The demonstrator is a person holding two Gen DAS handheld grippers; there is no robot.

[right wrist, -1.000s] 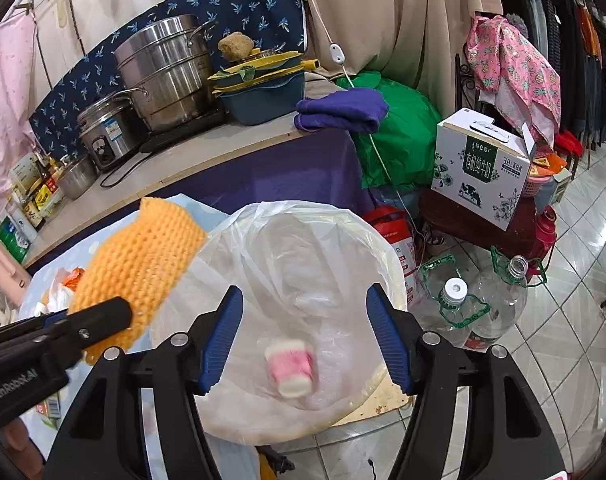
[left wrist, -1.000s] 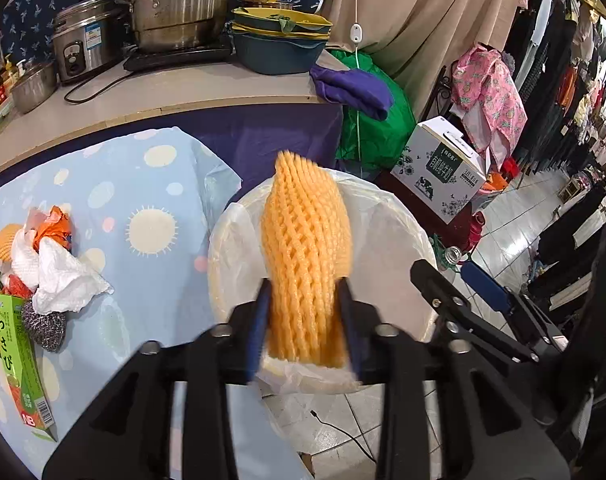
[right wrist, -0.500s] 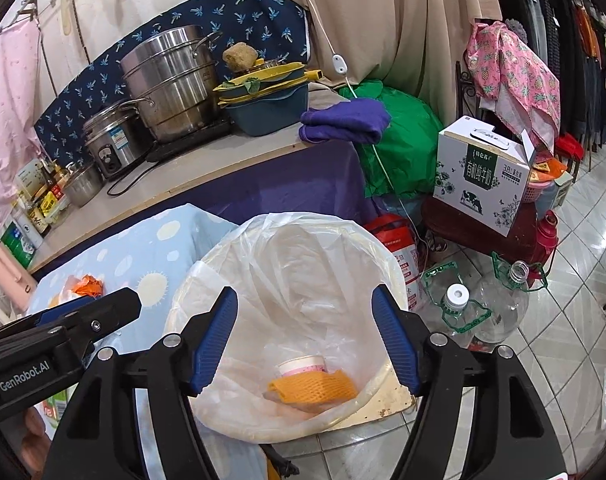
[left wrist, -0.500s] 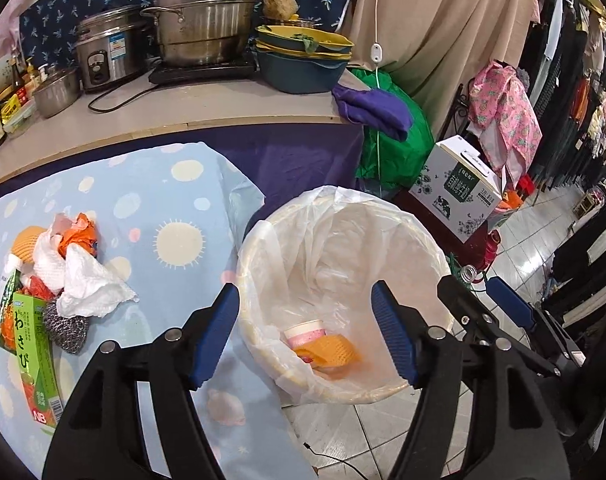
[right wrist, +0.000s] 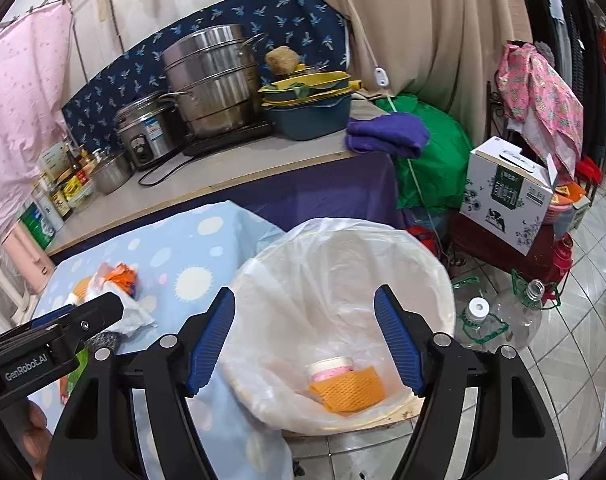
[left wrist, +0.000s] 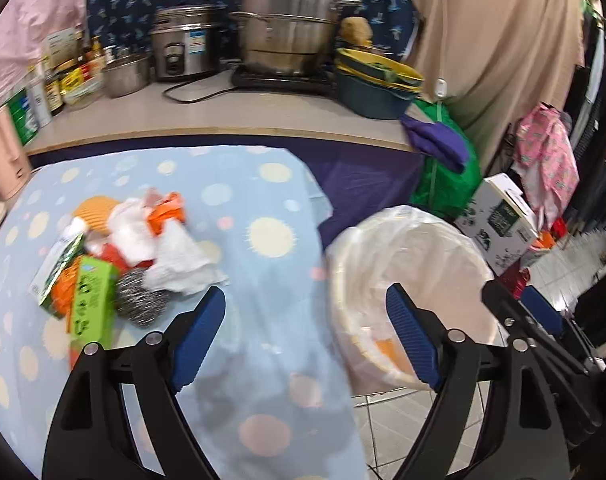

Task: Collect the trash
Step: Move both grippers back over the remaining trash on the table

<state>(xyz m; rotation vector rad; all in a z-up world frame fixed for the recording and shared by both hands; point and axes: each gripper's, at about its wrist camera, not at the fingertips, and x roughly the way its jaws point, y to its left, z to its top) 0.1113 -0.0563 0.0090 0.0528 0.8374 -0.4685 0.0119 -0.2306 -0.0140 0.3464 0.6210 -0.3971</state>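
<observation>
Left wrist view: my left hand-held gripper (left wrist: pixel 305 336) is empty, its jaws opening above the desk (left wrist: pixel 239 216), where the trash pile (left wrist: pixel 135 248) waits.

Right wrist view: my right hand-held gripper (right wrist: pixel 305 338) is wide open, empty, above the bin (right wrist: pixel 343 264); foam net (right wrist: pixel 347 390) and cup (right wrist: pixel 331 368) lie inside.

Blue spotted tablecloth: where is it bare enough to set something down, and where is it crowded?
Bare: the stretch of tablecloth between the trash pile and the lined bin, and the far strip toward the counter. Crowded: the pile's side, with tissue, steel scourer and green box bunched together.
</observation>
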